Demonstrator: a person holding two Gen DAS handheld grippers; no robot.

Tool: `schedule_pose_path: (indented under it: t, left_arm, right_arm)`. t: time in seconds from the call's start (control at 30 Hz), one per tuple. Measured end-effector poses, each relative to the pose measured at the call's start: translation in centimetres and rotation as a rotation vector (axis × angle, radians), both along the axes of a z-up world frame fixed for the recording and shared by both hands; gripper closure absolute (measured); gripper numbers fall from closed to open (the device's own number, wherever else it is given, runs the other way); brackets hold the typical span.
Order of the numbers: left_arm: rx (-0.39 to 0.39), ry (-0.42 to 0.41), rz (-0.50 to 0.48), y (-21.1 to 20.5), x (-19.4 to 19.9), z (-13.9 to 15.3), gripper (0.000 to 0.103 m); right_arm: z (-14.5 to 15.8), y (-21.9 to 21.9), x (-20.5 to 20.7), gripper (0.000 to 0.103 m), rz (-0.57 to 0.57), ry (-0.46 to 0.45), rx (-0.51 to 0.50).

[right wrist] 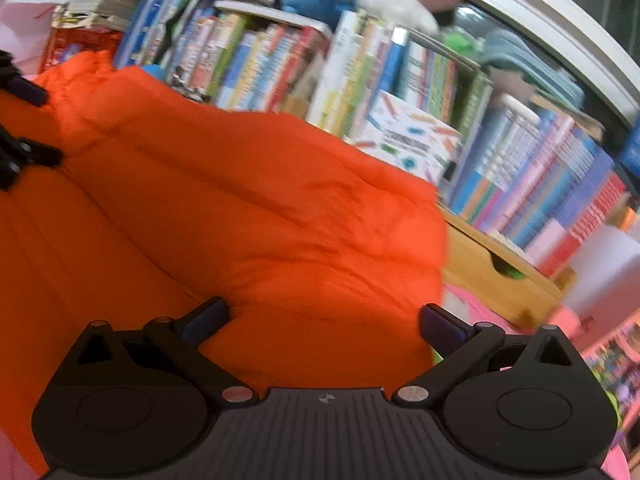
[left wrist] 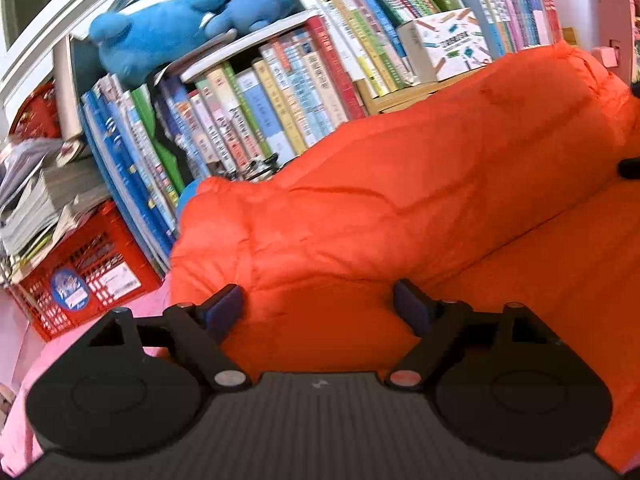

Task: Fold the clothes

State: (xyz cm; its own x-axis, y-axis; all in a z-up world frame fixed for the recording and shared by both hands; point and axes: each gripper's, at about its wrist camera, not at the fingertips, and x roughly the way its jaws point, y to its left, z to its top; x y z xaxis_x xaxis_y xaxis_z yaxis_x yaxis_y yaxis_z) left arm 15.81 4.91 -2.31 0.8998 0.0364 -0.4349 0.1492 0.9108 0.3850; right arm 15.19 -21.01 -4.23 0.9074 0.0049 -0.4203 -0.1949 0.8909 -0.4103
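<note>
While the orange puffer jacket [left wrist: 400, 208] is lying bunched against packed bookshelves [left wrist: 280, 92], both the left gripper [left wrist: 318, 308] and right gripper [right wrist: 322, 320] are gaping wide, gripping nothing, the red crate [left wrist: 88, 276] sitting alongside.

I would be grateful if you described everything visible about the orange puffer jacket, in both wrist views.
The orange puffer jacket is bright orange, quilted in padded channels, with a smooth, slightly shiny shell that looks like nylon. It lies bunched and partly doubled over, a thick upper fold rising over a flatter layer, on a pink surface before crowded bookshelves. The left hand-held gripper and the right hand-held gripper each stand open with jacket fabric between their fingers. No zip, collar or sleeve can be told apart.
</note>
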Motion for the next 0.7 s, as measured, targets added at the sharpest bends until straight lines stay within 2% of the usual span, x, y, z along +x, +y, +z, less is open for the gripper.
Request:
schedule_pose_path:
  t: [0.27, 0.43, 0.7]
  left_arm:
    - [-0.011, 0.007, 0.058, 3.1, -0.2, -0.1, 0.009]
    - [-0.064, 0.043, 0.129, 6.1, 0.0, -0.3, 0.006]
    - [-0.111, 0.075, 0.130, 7.3, 0.2, -0.3, 0.004]
  right_arm:
    - [-0.2, -2.6, -0.1, 0.001, -0.067, 0.022, 0.012]
    - [-0.3, -3.8, -0.3, 0.001, -0.107, 0.028, 0.008]
    - [-0.4, -4.3, 0.0, 0.001, -0.121, 0.038, 0.026]
